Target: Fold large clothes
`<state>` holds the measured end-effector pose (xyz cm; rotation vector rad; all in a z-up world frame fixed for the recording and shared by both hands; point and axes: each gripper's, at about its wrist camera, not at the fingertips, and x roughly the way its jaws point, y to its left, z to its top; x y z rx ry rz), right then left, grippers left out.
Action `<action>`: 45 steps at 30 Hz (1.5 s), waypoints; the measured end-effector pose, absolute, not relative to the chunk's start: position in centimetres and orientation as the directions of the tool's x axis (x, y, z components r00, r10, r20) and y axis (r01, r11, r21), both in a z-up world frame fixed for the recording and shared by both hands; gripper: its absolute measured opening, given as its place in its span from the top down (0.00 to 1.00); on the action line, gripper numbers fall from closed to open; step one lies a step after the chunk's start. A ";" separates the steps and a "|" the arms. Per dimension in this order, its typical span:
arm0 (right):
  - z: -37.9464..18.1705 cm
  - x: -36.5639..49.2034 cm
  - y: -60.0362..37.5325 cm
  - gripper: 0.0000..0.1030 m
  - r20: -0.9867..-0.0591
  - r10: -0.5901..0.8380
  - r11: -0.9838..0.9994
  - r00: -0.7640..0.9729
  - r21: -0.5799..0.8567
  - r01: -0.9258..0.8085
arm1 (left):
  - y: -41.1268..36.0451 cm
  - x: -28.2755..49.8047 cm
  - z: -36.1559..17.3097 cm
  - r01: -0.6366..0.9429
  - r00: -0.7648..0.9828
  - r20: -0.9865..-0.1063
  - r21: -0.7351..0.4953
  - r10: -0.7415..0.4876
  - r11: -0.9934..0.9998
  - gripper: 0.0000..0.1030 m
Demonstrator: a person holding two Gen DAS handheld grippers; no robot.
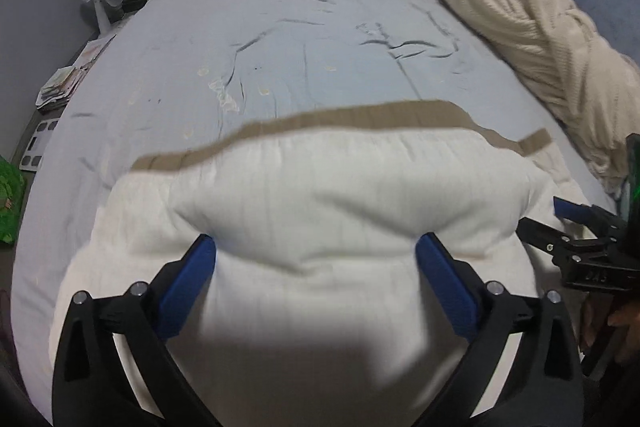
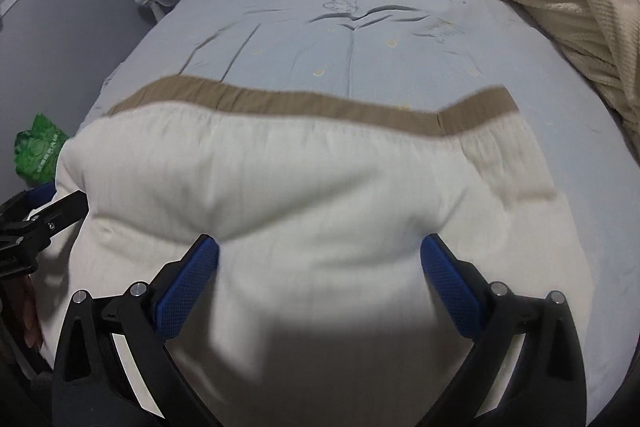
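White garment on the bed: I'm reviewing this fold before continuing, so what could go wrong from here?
1. Both grippers, left and right, stand open around the white garment; the bulging cloth could slip out before they close.
2. The tan waistband lies wavy, so the fold may come out crooked.
3. The cream blanket crowds the bed's right side.
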<state>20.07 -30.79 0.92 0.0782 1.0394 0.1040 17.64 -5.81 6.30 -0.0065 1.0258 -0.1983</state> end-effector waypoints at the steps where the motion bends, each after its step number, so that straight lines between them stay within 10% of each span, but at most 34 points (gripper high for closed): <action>1: 0.5 21.0 -31.1 0.05 -0.860 0.130 0.991 0.494 0.126 -0.043 | -5.9 18.7 6.1 0.153 0.489 -0.857 -0.098 -0.161 0.983 0.06; 19: -1.1 22.5 -40.7 0.07 -0.829 0.211 0.941 0.519 0.316 0.123 | -1.2 21.1 3.8 0.012 0.490 -0.828 -0.306 -0.273 0.952 0.06; 29: 2.0 16.4 -42.7 0.06 -0.809 0.122 0.902 0.575 0.332 0.276 | 0.0 16.0 7.5 0.011 0.548 -0.817 -0.206 -0.178 0.979 0.06; 38: 1.1 4.0 -36.0 0.06 -0.818 0.069 0.988 0.572 0.135 0.074 | -0.8 4.2 6.5 0.106 0.539 -0.835 -0.064 -0.111 0.992 0.06; 45: -1.3 -0.5 -40.1 0.06 -0.887 -0.016 0.945 0.462 0.137 0.296 | 1.1 -0.8 3.9 0.075 0.483 -0.872 -0.049 -0.080 0.996 0.06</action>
